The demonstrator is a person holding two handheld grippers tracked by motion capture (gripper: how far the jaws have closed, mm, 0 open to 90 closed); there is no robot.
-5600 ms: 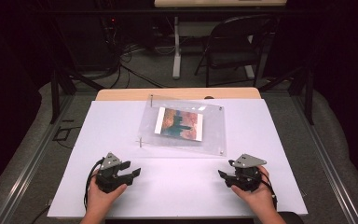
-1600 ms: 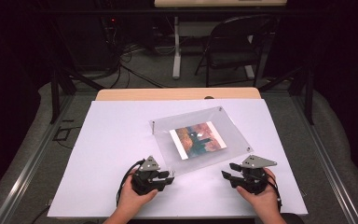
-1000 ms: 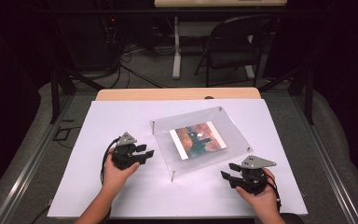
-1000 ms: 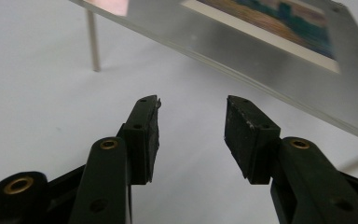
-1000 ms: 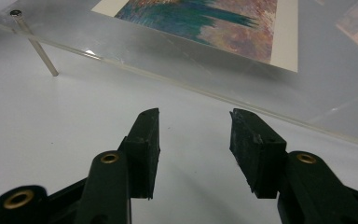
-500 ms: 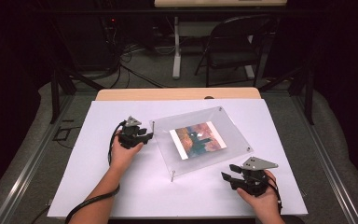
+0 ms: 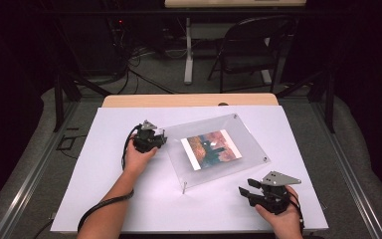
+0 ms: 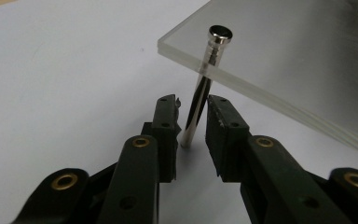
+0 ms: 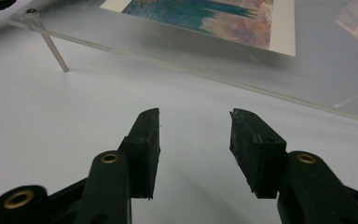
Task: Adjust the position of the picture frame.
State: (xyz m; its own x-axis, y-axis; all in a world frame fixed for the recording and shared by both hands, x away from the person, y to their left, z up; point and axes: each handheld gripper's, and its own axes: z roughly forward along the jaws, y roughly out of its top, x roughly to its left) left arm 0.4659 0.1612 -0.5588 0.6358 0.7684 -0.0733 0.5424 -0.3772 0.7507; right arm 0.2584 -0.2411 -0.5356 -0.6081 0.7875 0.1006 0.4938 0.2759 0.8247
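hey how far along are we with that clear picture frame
Early on. The acrylic frame lies flat on the white table, all posts seemingly in. In hand: the left gripper brackets a corner metal post, not yet clamped. Left: gripping it; the right gripper waits open.

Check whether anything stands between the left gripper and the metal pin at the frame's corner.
Nothing visible does. The left gripper has its jaws on either side of the metal pin under the clear frame, with small gaps to each jaw.

- One clear acrylic photo frame (image 7: 214, 149) holding one picture (image 7: 211, 149)
- Three metal standoff pins showing at its corners
- Two grippers
- One folding chair (image 7: 248, 47)
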